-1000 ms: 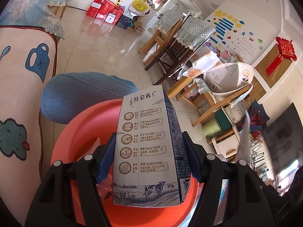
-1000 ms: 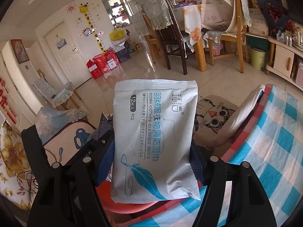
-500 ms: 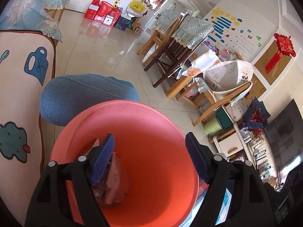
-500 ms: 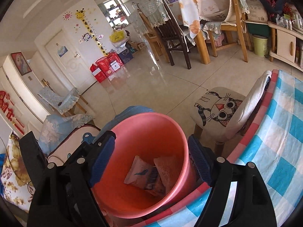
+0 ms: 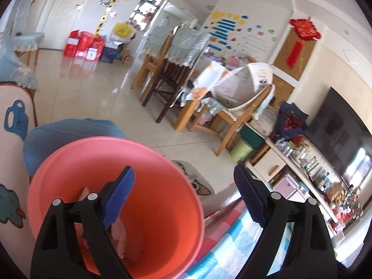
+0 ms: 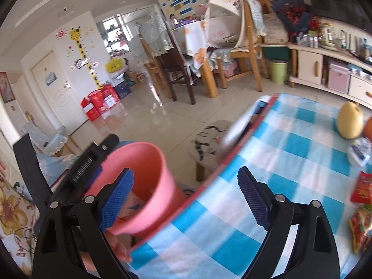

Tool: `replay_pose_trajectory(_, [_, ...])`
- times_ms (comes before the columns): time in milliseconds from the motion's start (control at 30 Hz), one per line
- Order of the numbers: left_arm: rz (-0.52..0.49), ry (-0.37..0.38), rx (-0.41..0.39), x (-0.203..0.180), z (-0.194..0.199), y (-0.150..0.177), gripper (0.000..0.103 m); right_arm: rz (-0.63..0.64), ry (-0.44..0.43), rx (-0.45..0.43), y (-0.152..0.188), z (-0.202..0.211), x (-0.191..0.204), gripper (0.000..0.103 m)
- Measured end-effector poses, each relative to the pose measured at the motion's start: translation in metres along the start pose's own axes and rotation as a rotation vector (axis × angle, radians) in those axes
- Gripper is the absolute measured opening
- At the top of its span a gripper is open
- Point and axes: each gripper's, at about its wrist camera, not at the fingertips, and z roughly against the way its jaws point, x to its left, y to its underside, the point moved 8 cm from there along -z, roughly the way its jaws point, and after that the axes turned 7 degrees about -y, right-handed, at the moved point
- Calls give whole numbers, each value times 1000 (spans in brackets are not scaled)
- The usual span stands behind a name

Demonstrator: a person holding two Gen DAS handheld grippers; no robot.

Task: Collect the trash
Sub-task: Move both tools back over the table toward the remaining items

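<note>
A pink plastic bin point(image 5: 167, 209) stands beside the blue-checked table; dropped wrappers lie at its bottom point(image 5: 125, 237). My left gripper point(image 5: 183, 197) hangs over the bin's right rim, its jaws opening with nothing between them. In the right wrist view the bin point(image 6: 148, 181) is at the lower left, a wipes pack point(image 6: 134, 205) showing inside. My right gripper point(image 6: 186, 197) sits over the table's edge, jaws opening and empty. Red snack packets point(image 6: 362, 188) and a white wrapper point(image 6: 359, 152) lie on the table at the right.
A pear point(image 6: 350, 122) and an orange point(image 6: 368, 129) sit on the checked tablecloth point(image 6: 290, 162). A cat-print stool point(image 6: 209, 139) stands by the table, a blue stool point(image 5: 67, 134) behind the bin. Dining chairs point(image 6: 176, 69) and a low cabinet point(image 6: 325, 69) lie beyond.
The left gripper let a milk carton and the right let a wipes pack fall into the bin. Both grippers opened wide and swung right, the right one out over the table.
</note>
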Motion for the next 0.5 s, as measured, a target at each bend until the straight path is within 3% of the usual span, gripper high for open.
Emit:
replay_pose_trajectory(367, [-115, 170, -45, -60, 17, 28, 88, -69, 113, -50, 33, 57, -63, 94])
replay_pose_trajectory(500, [-228, 237, -32, -91, 26, 48, 88, -68, 129, -56, 42, 81, -80, 94])
